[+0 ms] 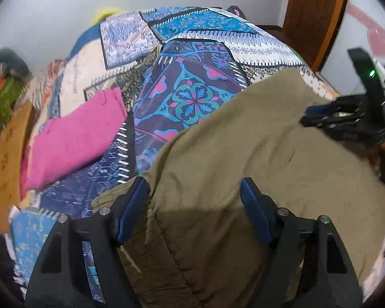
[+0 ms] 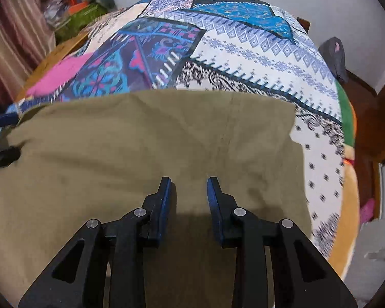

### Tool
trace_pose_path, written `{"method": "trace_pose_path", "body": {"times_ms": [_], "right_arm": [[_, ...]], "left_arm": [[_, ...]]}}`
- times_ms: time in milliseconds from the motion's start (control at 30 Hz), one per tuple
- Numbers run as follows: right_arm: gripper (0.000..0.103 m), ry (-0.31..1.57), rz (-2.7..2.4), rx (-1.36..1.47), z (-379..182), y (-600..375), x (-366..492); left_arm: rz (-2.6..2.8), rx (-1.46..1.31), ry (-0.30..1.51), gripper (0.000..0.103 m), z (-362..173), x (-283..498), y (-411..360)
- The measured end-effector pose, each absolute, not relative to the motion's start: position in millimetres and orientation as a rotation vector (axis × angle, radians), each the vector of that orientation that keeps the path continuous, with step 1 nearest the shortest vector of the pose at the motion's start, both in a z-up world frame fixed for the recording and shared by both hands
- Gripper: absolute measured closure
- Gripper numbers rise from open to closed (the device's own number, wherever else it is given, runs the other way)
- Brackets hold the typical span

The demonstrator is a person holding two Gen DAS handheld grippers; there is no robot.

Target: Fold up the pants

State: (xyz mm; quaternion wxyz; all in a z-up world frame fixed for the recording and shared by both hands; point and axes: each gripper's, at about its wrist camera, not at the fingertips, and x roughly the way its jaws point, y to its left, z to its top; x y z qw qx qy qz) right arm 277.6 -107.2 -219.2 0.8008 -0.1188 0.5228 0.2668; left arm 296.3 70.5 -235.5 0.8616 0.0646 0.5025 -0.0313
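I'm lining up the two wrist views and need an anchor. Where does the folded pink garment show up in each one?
Left wrist view: the pink garment lies left of centre on the patterned bedspread, apart from the khaki pants.
Right wrist view: only a strip of it shows at the left edge, beyond the pants.
Shared landmark: the dark floral patch beside it.

The pants (image 1: 243,154) are olive-khaki cloth, spread flat on a bed with a patchwork cover (image 1: 192,95). In the right wrist view they (image 2: 141,141) form a broad, fairly smooth block with a straight far edge and a faint seam running down the middle. In the left wrist view a stitched seam crosses the near part, and the left edge is slightly rumpled.
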Motion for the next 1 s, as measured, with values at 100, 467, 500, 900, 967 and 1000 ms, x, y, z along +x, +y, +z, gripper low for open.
{"method": "trace_pose_path", "body": {"times_ms": [100,467,500,900,967,1000], "right_arm": [[0.077,1.108,0.553,-0.256,-203,-118,265],[0.071,0.975,0.746,-0.095,-159,-76,207],[0.071,1.002,0.749,-0.113,-170,-70,202],[0.067,1.048,0.703,-0.077,-186,-122,151],[0.067,1.055,0.682,-0.052,-188,-135,145],[0.067,1.057,0.674,-0.043,-187,-140,142]], "left_arm": [[-0.043,0.136,1.042,0.028,-225,288,70],[-0.12,0.073,0.97,0.028,-191,255,35],[-0.119,0.079,0.991,0.028,-199,253,30],[-0.057,0.063,1.011,0.028,-215,187,37],[-0.031,0.092,0.999,0.027,-214,175,39],[-0.021,0.089,0.992,0.027,-212,165,43]]}}
